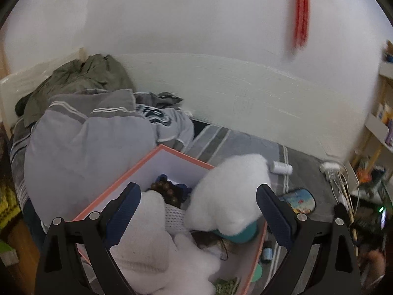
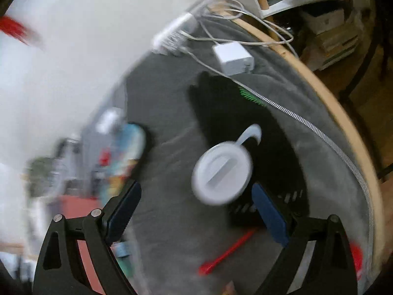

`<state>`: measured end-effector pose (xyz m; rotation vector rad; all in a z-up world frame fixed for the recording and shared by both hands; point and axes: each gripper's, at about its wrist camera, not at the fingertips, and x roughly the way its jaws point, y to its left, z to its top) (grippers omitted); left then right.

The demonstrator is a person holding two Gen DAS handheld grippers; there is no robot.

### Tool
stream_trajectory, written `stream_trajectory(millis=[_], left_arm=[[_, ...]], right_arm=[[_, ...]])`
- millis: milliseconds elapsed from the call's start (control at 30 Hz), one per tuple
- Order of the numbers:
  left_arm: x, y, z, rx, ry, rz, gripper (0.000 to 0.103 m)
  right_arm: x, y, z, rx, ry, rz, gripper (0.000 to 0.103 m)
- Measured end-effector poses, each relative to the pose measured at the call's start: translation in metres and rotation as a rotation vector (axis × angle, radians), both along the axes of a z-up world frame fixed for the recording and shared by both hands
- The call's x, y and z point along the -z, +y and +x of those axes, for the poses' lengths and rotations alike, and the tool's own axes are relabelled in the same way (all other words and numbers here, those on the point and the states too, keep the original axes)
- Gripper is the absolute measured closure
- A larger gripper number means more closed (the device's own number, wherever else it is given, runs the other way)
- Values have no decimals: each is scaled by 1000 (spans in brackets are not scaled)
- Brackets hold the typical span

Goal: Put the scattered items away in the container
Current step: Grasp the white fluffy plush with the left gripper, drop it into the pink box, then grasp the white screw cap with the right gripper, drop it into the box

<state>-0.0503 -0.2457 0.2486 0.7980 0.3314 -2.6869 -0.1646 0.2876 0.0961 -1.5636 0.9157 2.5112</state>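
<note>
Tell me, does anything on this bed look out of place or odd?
Yes. The box is crammed: a white plush bulges over its rim rather than sitting inside. Loose things still lie on the blanket: a round white lid, a red stick and a charger with tangled cables.

A bedroom at home: striped bedsheet (image 1: 221,140), rumpled clothes (image 1: 81,78), charger cables (image 2: 235,56).

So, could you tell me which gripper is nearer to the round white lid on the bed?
Right. The right gripper hovers open just over the white lid; the left gripper is open above the pink box, where no lid shows.
</note>
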Motion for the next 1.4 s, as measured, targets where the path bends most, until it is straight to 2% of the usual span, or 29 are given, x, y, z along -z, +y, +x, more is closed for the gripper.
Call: stream_trajectory(millis=[33, 67, 100, 167, 233, 333, 433, 500, 533, 567, 600, 633, 700, 733, 767, 833, 900, 967, 1033, 1100, 1133, 1167, 1267, 1333, 1400], left_arm=[[-1, -5, 0, -14, 2, 11, 7], [0, -13, -1, -31, 4, 27, 7], [0, -17, -1, -43, 4, 38, 7], [1, -29, 0, -73, 0, 61, 7], [2, -38, 2, -91, -3, 76, 7], [3, -50, 6, -138, -9, 93, 7], [7, -62, 13, -180, -12, 123, 7], [9, -69, 19, -200, -14, 140, 7], [11, -71, 23, -208, -16, 145, 7], [13, -74, 26, -212, -20, 148, 7], [14, -76, 28, -215, -24, 149, 7], [15, -78, 30, -218, -29, 150, 7], [17, -85, 34, -219, -34, 159, 7], [17, -89, 35, -222, -34, 161, 7], [16, -93, 35, -228, -32, 164, 7], [16, -100, 35, -243, -31, 170, 7], [18, -105, 32, -251, -36, 187, 7], [19, -108, 29, -251, -41, 206, 7], [19, -109, 27, -250, -43, 212, 7], [17, -108, 27, -252, -36, 204, 7], [15, -108, 27, -253, -33, 199, 7], [15, -108, 27, -254, -31, 197, 7], [14, -111, 28, -262, -29, 202, 7], [14, -114, 28, -272, -25, 202, 7], [13, -115, 28, -282, -21, 205, 7]], right_arm=[[8, 1, -2, -7, -31, 37, 11], [17, 0, -3, -16, -68, 79, 32], [24, -1, -2, -25, -88, 120, 44], [22, -4, 3, -41, -79, 160, 45], [8, -13, 12, -69, -46, 175, 45], [-34, -49, 30, -160, 89, 54, 45], [-93, -125, 64, -365, 264, -160, 45], [-129, -192, 90, -539, 365, -209, 45], [-140, -224, 101, -618, 387, -208, 41], [-148, -257, 110, -694, 390, -193, 14], [-150, -278, 115, -731, 382, -169, 2], [-151, -299, 122, -746, 386, -109, 2], [-147, -307, 126, -736, 395, -36, 3], [-142, -301, 123, -710, 395, -21, 10], [-128, -287, 116, -660, 370, -4, 29], [-98, -264, 95, -596, 285, 31, 47], [-52, -243, 73, -543, 149, 37, 49], [-9, -231, 59, -500, 43, -30, 50], [21, -229, 49, -466, -4, -84, 50], [40, -233, 39, -452, -14, -86, 51], [47, -237, 36, -458, -17, -71, 60], [52, -238, 33, -456, -16, -51, 79], [44, -222, 35, -407, -33, -125, 79], [7, -216, 49, -425, 60, -125, 79], [-46, -221, 72, -477, 194, -169, 79]])
